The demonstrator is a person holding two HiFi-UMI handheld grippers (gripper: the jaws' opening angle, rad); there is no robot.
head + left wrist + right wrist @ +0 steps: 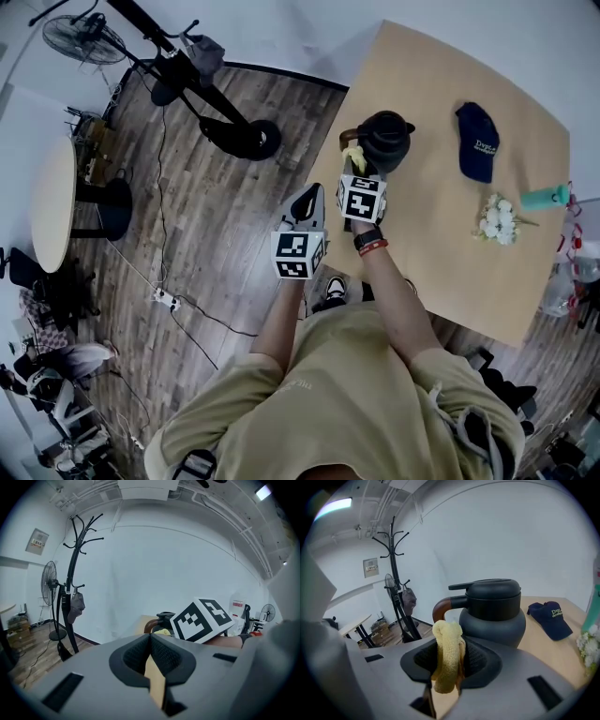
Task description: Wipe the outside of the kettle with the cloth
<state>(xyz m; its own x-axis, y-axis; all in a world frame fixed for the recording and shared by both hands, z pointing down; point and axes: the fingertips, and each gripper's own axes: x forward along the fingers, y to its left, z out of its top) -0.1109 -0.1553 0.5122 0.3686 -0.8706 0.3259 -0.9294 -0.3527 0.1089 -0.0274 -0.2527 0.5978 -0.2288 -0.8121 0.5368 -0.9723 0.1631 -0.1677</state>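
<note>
The right gripper (449, 654) is clenched on the cloth (447, 656). This yellow cloth is folded between the two jaws and stands up a little above them.

The kettle (494, 609) stands upright on the table (555, 656), just beyond the jaws, at about 1 o'clock from the cloth in the right gripper view. Its brown handle (440, 607) curves directly over the cloth, at 12 o'clock. The top of the cloth is very near to the handle and to the kettle's lower body, but I cannot tell if it touches them.

In the head view the kettle (384, 139) is near the table (441, 244) edge, at 12 o'clock from the right gripper (358, 169). The cloth (354, 156) is at the 8 o'clock side of the kettle, between the kettle and the gripper's cube.

The left gripper (151, 639) has its jaws pressed together with nothing between them. In the head view the left gripper (307, 199) is off the table, over the wood floor (216, 216), at 7 o'clock from the kettle and apart from it. In its own view a small part of the kettle (164, 617) shows behind the other gripper's cube.

On the table, a dark blue cap (477, 141) lies at 3 o'clock from the kettle, well apart. White flowers (497, 220) lie at 4 o'clock.
</note>
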